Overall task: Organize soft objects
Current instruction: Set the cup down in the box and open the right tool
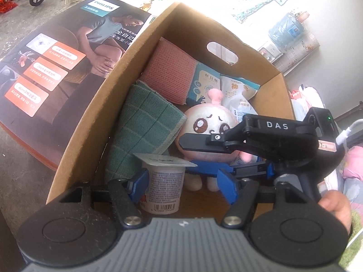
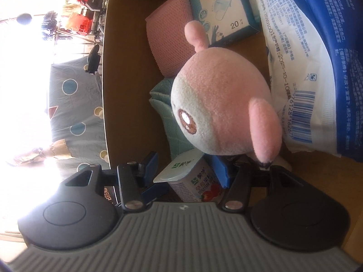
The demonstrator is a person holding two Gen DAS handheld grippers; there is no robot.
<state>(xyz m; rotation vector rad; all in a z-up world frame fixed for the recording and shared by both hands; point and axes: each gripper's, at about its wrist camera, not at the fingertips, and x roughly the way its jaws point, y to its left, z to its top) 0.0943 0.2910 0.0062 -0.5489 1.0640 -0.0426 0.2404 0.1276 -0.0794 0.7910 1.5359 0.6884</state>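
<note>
**Position relative to claws.** The plush toy (image 2: 222, 104) stands upright in the cardboard box (image 1: 95, 113), near its middle. Its head sits just beyond the fingertips of my right gripper (image 2: 185, 161), which reaches in from the side across the toy's face and chin. This claw stands about half wide. Bare box floor shows inside one finger, so nothing is clamped. Whether the other finger touches the toy is unclear, as the head hides it.

My left gripper (image 1: 183, 174) is also half wide. A yogurt cup (image 1: 164, 185) stands between its fingers, against one blue pad (image 1: 140, 181) and clear of the other.

**Edges and clearance.** A green cloth (image 1: 145, 122) and a pink cloth (image 1: 168, 77) lean against the box wall beside the toy. A plaster box (image 2: 220, 6) and a cotton swab pack (image 2: 317, 68) fill the far side. Bare floor remains only around the toy's feet.

**Appearance.** Round head, cream face, pink crown with a stalk, pink arms, brown embroidered eyes.
</note>
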